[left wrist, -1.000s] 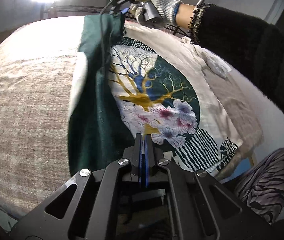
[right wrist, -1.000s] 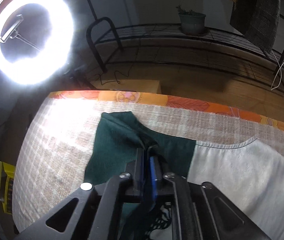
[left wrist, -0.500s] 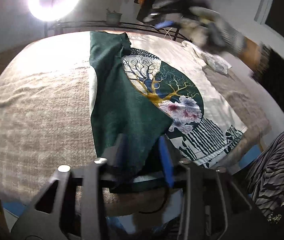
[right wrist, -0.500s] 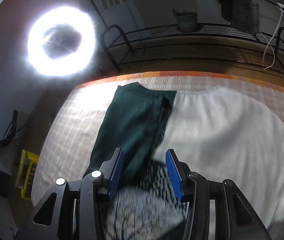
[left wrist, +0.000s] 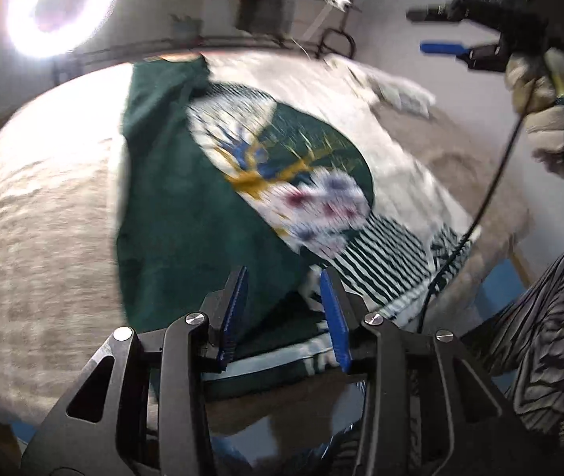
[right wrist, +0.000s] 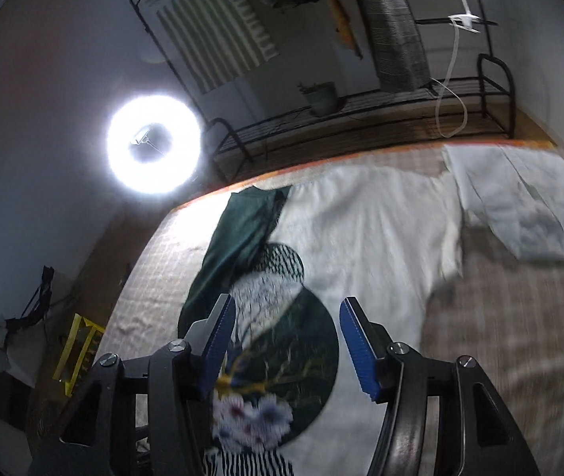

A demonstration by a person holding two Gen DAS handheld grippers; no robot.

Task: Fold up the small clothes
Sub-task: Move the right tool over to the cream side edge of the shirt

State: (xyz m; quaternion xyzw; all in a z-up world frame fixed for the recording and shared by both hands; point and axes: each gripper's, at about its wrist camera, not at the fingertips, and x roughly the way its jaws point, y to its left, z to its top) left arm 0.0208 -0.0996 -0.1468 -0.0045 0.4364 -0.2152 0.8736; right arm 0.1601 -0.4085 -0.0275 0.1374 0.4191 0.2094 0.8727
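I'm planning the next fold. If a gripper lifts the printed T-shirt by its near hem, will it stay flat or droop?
The T-shirt will probably droop: its green side panel already lies folded over the front, following the bedspread. It looks thin, so likely light. One pinch point may let the fold slide open, so lifting with both grippers seems safer.

Each gripper was a black frame of angular arms with triangular cut-outs, fastened by round silver screws, and its two fingers carried ribbed blue pads: the left gripper (left wrist: 283, 309) and the right gripper (right wrist: 287, 347) looked alike in their own wrist views. From the left wrist view the right one showed from the side, a blocky black body with one blue pad catching the light and a thin black cable (left wrist: 492, 186) trailing from it. The right hand (left wrist: 551, 119) wore a pale knitted work glove, and the person's trousers (left wrist: 551, 329) bore a grey-and-black zebra-like stripe.
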